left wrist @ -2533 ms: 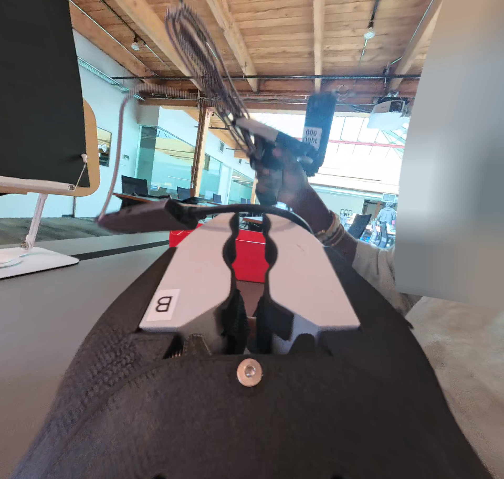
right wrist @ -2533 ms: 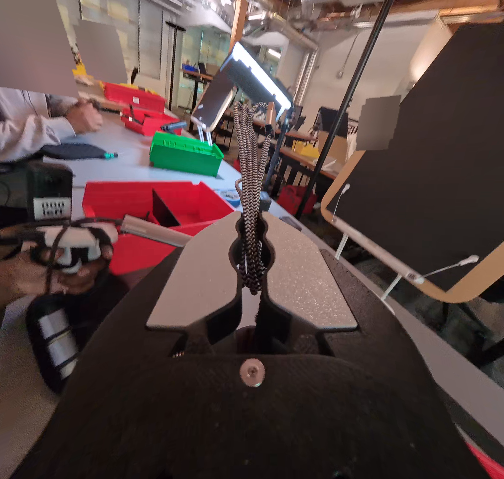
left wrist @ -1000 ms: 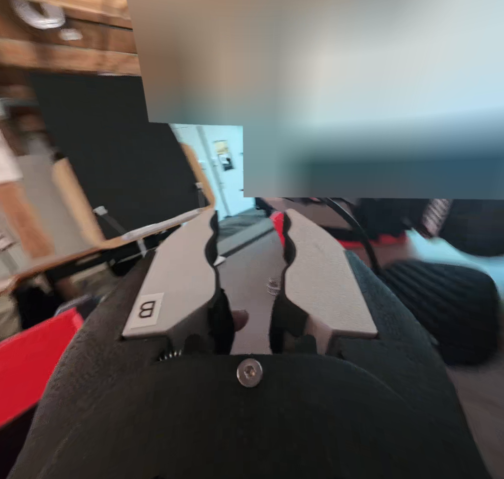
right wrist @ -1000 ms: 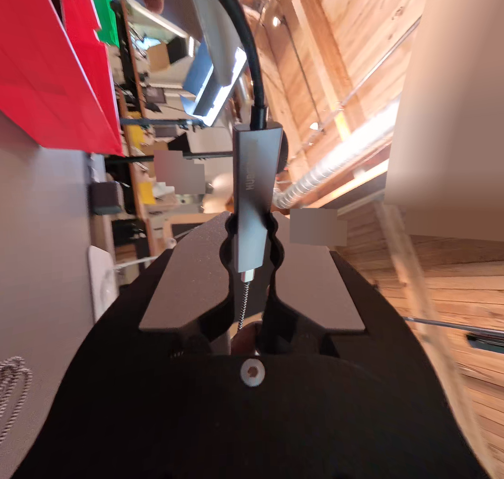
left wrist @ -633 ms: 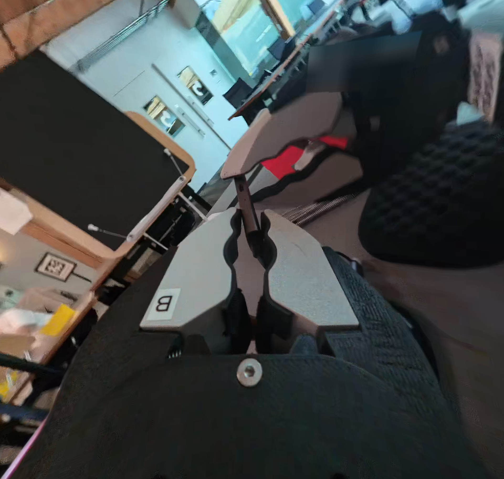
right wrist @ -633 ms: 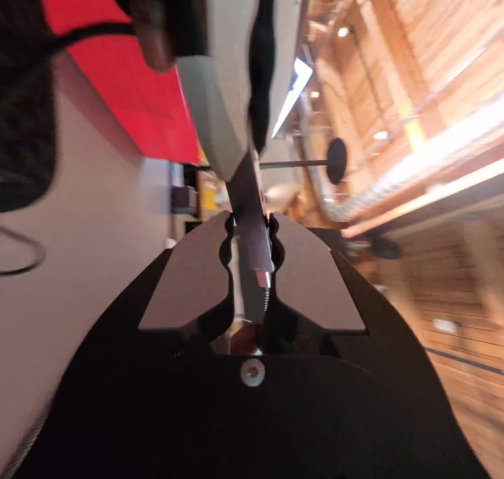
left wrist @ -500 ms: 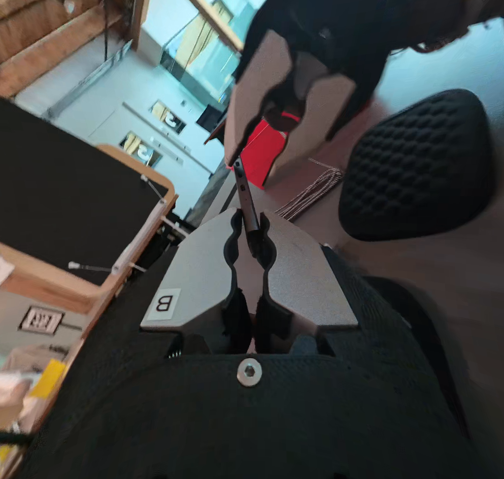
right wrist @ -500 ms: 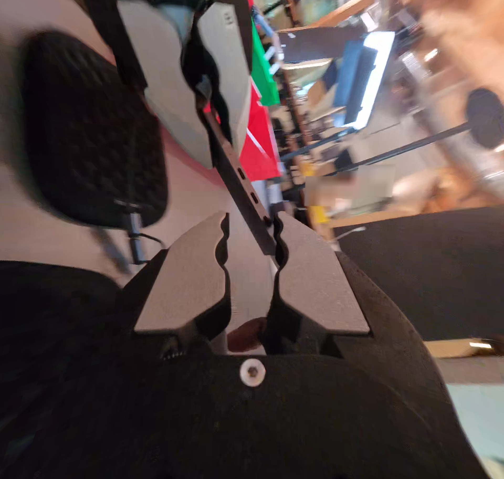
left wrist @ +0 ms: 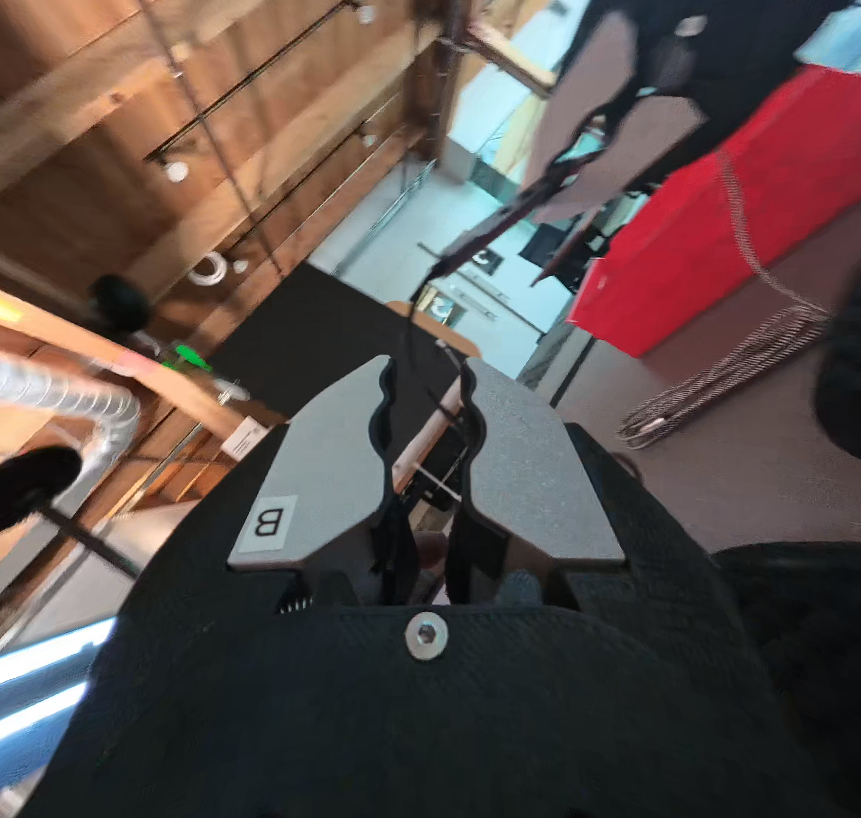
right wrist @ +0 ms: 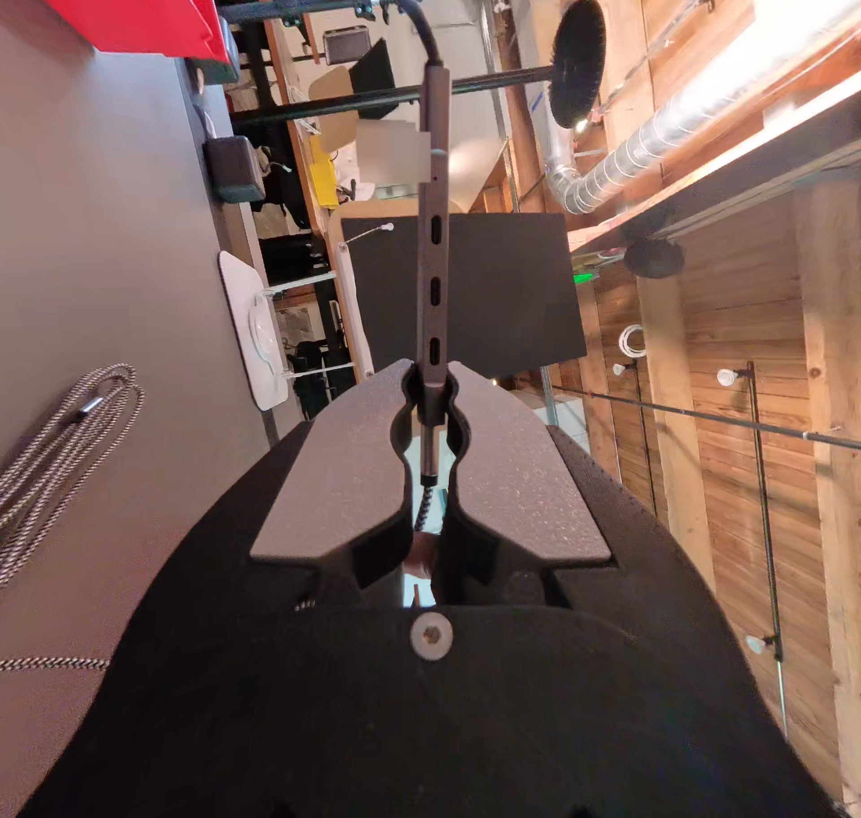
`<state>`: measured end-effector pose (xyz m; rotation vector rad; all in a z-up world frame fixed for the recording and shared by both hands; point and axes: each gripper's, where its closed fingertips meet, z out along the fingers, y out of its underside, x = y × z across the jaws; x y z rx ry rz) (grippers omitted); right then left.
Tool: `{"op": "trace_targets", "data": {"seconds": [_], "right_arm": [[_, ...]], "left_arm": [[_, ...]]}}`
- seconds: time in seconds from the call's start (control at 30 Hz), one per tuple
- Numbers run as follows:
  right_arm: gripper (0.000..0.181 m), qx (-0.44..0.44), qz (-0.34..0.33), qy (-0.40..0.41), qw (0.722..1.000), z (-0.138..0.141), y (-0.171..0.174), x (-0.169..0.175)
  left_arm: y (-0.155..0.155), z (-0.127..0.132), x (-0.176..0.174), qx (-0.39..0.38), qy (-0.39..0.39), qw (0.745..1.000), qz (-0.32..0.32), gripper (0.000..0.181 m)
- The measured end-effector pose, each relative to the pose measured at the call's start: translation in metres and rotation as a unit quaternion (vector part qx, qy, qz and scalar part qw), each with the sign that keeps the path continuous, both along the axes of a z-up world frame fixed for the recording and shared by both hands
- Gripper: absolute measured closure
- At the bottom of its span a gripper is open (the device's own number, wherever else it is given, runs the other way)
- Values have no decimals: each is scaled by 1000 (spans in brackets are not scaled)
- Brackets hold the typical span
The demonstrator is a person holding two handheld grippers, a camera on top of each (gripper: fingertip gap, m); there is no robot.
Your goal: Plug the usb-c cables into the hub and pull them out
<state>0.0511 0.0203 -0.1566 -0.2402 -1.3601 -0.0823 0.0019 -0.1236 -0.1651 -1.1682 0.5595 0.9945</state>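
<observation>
My right gripper (right wrist: pixel 431 369) is shut on the near end of the slim grey hub (right wrist: pixel 433 283). The hub points forward with its row of ports facing the camera. A braided usb-c cable plug (right wrist: pixel 427 453) sits in the hub's near end, between the jaws. The hub's own black lead (right wrist: pixel 410 8) curves off the far end. My left gripper (left wrist: pixel 428 367) is open and empty. In the left wrist view the right gripper (left wrist: pixel 605 97) and the hub (left wrist: pixel 494 223) are blurred at the upper right, apart from it. A coiled braided cable (right wrist: pixel 60 427) lies on the table; it also shows in the left wrist view (left wrist: pixel 722 376).
A red bin (left wrist: pixel 722 246) stands on the grey table (left wrist: pixel 699 469) past the coil and shows in the right wrist view (right wrist: pixel 116 4). A black board (right wrist: pixel 466 292) on a white stand base (right wrist: pixel 254 330) stands at the table's edge. Both views are rolled sideways. Spacing between my two grippers at the tips: around 15 cm.
My left gripper has let go of the hub, opened and drawn away from it. My right gripper has closed on the hub's end and now carries it alone.
</observation>
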Motion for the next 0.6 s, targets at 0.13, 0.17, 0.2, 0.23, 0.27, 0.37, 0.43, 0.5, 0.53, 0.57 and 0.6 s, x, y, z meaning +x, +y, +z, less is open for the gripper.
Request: {"op": "trace_targets", "data": {"seconds": [0.13,0.17,0.2,0.23,0.27,0.37,0.43,0.5,0.53,0.57,0.6], "right_arm": [[173,31,-29,-137,990,-73,-2,5],[173,34,-30,-190,981,-102,-4,8],[172,17,-26,-242,970,-129,-8,14],[173,-10,-20,-290,957,-154,-13,21],[173,-39,-17,-330,943,-173,-17,29],[168,-139,-9,-358,923,-180,-23,40],[142,-242,23,-363,900,-171,-35,45],[97,-331,49,-368,867,-159,-45,50],[80,-372,68,-368,849,-152,-50,52],[69,-412,97,-355,834,-141,-56,52],[66,-453,137,-333,816,-126,-62,52]], "left_arm": [[-48,23,-48,15,-81,995,59,152],[-66,29,-61,23,-105,992,73,150],[-83,34,-73,32,-127,988,84,148],[-100,37,-83,36,-149,984,88,147],[-115,36,-91,31,-178,980,89,147],[-139,18,-112,-18,-271,958,88,125],[-147,0,-124,-56,-312,942,108,109],[-153,-15,-136,-84,-325,931,148,98],[-154,-19,-140,-89,-326,927,162,98],[-154,-21,-142,-89,-327,926,165,98],[-152,-20,-140,-86,-328,928,156,98]]}}
